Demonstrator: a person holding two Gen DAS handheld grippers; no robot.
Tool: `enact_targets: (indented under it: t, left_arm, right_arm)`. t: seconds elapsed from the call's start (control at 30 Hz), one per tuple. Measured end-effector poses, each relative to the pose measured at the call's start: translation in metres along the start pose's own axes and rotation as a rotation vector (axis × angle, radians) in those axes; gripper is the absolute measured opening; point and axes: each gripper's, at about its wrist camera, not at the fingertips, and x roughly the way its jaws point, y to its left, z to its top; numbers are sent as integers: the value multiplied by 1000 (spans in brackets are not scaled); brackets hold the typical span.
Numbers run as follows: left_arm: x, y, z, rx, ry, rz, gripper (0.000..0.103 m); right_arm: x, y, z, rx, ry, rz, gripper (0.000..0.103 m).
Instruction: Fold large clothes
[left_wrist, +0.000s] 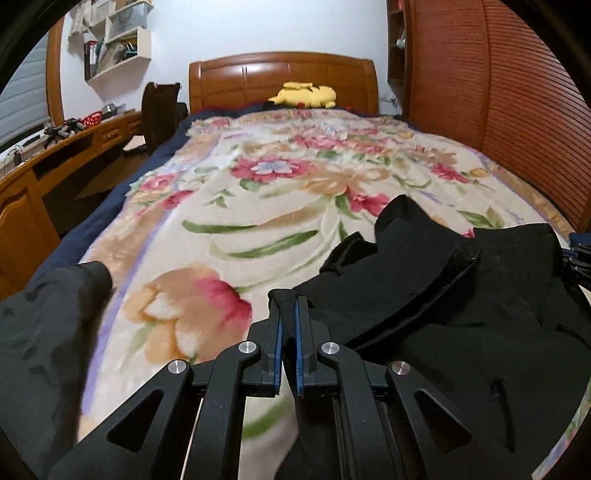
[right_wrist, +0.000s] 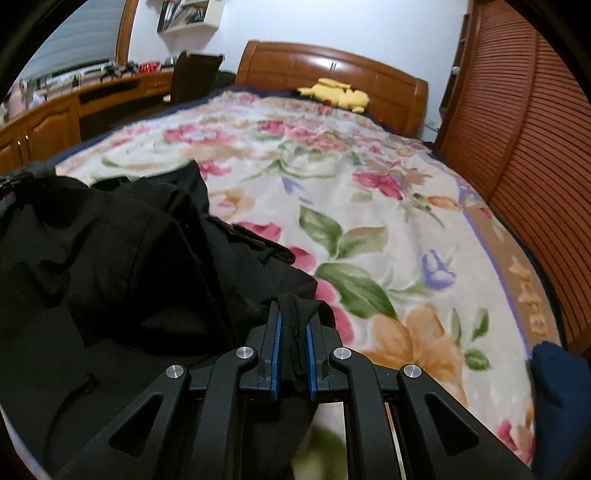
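The garment (left_wrist: 461, 295) lies on the blanket (left_wrist: 258, 206), which covers the bed. In the left wrist view it spreads to the right of the left gripper (left_wrist: 287, 306), and its edge sits between the fingers. In the right wrist view the garment (right_wrist: 110, 266) spreads to the left of the right gripper (right_wrist: 293, 317). Far ahead of both, a plush toy (left_wrist: 303, 95) lies before the headboard (left_wrist: 282, 75). A desk (left_wrist: 62, 155) stands left of the bed, a wardrobe (left_wrist: 498, 110) right.

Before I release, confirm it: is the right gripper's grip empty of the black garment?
No: black garment fabric is pinched between the blue pads of the right gripper, which sits over the floral blanket.
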Motion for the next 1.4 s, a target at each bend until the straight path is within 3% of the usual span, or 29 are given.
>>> enact_targets:
  t: [0.27, 0.43, 0.67, 0.73, 0.8, 0.83, 0.9, 0.93, 0.97, 1.0, 1.03, 1.23, 1.4]
  left_arm:
    - [35, 0, 41, 12, -21, 43, 6]
    - [52, 3, 68, 1, -35, 65, 6]
    - [56, 1, 81, -11, -34, 46, 6]
    - [54, -1, 80, -12, -39, 39, 12]
    - [48, -5, 77, -7, -36, 16, 33]
    - [44, -7, 75, -3, -39, 14, 40]
    - [33, -12, 70, 6, -45, 5, 49]
    - [28, -13, 67, 10, -43, -3, 52]
    - [22, -15, 64, 14, -42, -12, 65]
    - [16, -18, 60, 18, -43, -23, 79]
    - [8, -20, 56, 19, -48, -38, 83]
    - [-29, -39, 18, 13, -52, -83, 85]
    - [-45, -60, -16, 36, -25, -113, 85]
  right_arm:
    - [30, -1, 48, -29, -6, -32, 10]
    - [40, -5, 80, -29, -31, -100, 10]
    - [58, -5, 93, 39, -7, -99, 11]
    - [70, -7, 98, 48, -8, -96, 13]
    - [68, -10, 100, 73, -18, -78, 20]
    - [63, -11, 101, 87, -28, -65, 24]
    - [67, -16, 99, 91, -53, -90, 55]
    - [64, -17, 97, 95, -76, -97, 75]
    - [58, -18, 95, 103, -94, -88, 83]
    - [52, -18, 93, 113, -103, -76, 83]
    - [47, -17, 90, 115, -100, -67, 83]
    - [10, 16, 63, 7, -75, 8, 83]
    - [-20, 42, 28, 0, -74, 113, 83]
